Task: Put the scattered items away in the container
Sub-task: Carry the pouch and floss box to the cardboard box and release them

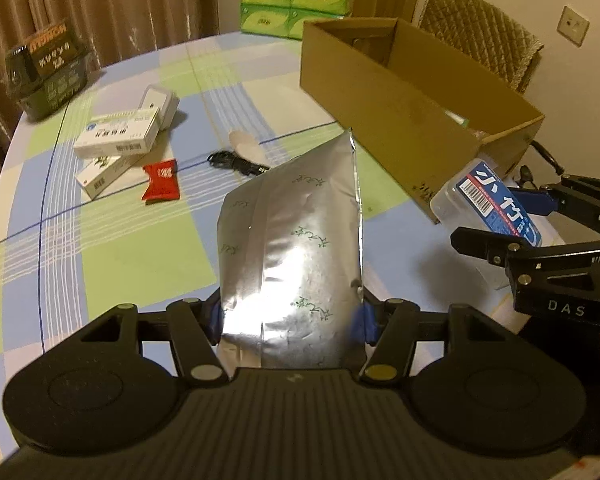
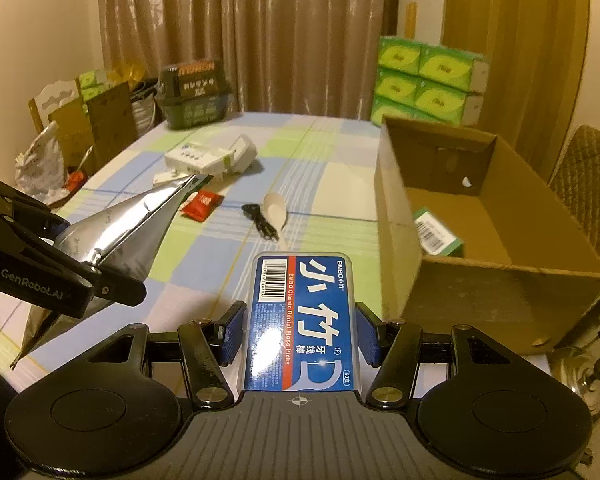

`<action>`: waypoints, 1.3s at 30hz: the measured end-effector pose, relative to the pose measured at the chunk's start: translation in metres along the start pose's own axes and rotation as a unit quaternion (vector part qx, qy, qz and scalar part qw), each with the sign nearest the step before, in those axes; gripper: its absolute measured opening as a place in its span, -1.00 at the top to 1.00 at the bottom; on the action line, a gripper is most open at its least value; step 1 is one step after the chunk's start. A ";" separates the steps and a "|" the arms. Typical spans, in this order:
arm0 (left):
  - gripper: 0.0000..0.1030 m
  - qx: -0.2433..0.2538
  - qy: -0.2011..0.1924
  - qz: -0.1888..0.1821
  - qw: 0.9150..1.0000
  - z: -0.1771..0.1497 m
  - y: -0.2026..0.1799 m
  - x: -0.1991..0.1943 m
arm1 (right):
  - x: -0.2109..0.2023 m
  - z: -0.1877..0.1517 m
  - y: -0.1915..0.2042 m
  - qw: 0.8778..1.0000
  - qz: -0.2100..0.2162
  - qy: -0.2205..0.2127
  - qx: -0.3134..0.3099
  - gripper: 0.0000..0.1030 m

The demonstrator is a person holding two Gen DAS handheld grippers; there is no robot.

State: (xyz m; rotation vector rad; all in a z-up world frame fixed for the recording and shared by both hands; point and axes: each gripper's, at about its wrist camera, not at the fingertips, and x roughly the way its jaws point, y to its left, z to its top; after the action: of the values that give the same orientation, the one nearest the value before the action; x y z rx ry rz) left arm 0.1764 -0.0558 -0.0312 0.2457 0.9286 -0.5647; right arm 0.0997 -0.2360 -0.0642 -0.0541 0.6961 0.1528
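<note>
My left gripper (image 1: 290, 320) is shut on a silver foil pouch (image 1: 296, 248), held above the checked tablecloth. My right gripper (image 2: 300, 332) is shut on a clear dental floss pick box with a blue label (image 2: 302, 320), raised just left of the open cardboard box (image 2: 396, 216). The floss box (image 1: 484, 204) and right gripper (image 1: 540, 220) show at the right of the left wrist view, near the cardboard box (image 1: 388, 108). A green packet (image 2: 438, 232) lies inside it. White medicine boxes (image 1: 118, 136), a red sachet (image 1: 161, 180), a black cable (image 1: 236, 162) and a pale spoon (image 2: 276, 210) lie scattered.
A dark green basket (image 2: 194, 96) stands at the table's far edge before brown curtains. Stacked green tissue packs (image 2: 424, 84) sit behind the cardboard box. A quilted chair (image 1: 480, 32) stands to the right. Bags and cartons (image 2: 80, 128) crowd the left side.
</note>
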 end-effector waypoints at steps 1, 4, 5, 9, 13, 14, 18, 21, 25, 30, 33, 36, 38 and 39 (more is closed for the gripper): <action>-0.09 0.001 -0.002 0.000 1.000 0.001 -0.003 -0.002 | -0.004 0.000 -0.001 1.000 -0.001 -0.003 0.001 -0.04; -0.09 0.004 -0.008 -0.004 1.000 0.004 -0.011 -0.007 | -0.014 0.003 -0.005 1.000 -0.006 -0.013 0.004 -0.04; -0.09 0.004 -0.009 -0.005 1.000 0.005 -0.013 -0.008 | -0.017 0.004 -0.008 1.000 -0.008 -0.017 0.005 -0.04; -0.09 0.000 -0.017 -0.016 1.000 0.014 -0.025 -0.010 | -0.030 0.010 -0.023 0.999 -0.019 -0.031 0.017 -0.04; -0.09 0.007 -0.026 -0.029 0.999 0.030 -0.043 -0.006 | -0.040 0.017 -0.044 0.998 -0.041 -0.046 0.030 -0.04; -0.09 0.008 -0.028 -0.033 0.999 0.035 -0.048 -0.005 | -0.042 0.019 -0.051 0.997 -0.046 -0.048 0.034 -0.04; -0.09 0.010 -0.039 -0.050 0.998 0.059 -0.068 0.006 | -0.048 0.025 -0.078 0.995 -0.070 -0.058 0.048 -0.04; -0.09 0.009 -0.045 -0.066 0.997 0.080 -0.083 0.016 | -0.049 0.031 -0.099 0.993 -0.084 -0.064 0.054 -0.04; -0.09 0.011 -0.050 -0.087 0.995 0.109 -0.103 0.030 | -0.047 0.045 -0.130 0.990 -0.098 -0.074 0.063 -0.04; -0.09 0.008 -0.058 -0.105 0.993 0.149 -0.124 0.050 | -0.036 0.061 -0.167 0.988 -0.107 -0.080 0.081 -0.04; -0.09 0.001 -0.062 -0.113 0.992 0.171 -0.134 0.063 | -0.029 0.068 -0.183 0.987 -0.109 -0.080 0.087 -0.04; -0.09 -0.009 -0.068 -0.123 0.990 0.191 -0.141 0.076 | -0.019 0.073 -0.193 0.987 -0.113 -0.078 0.086 -0.04; -0.09 -0.016 -0.071 -0.127 0.989 0.200 -0.144 0.083 | -0.012 0.075 -0.200 0.987 -0.112 -0.076 0.088 -0.04; -0.09 -0.020 -0.072 -0.129 0.989 0.205 -0.146 0.088 | -0.007 0.077 -0.203 0.987 -0.113 -0.075 0.089 -0.04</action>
State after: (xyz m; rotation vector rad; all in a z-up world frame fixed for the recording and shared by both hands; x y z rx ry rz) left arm 0.2765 -0.2964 0.0231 0.0470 0.8345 -0.7903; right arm 0.1753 -0.4299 -0.0008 0.0491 0.5467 -0.1213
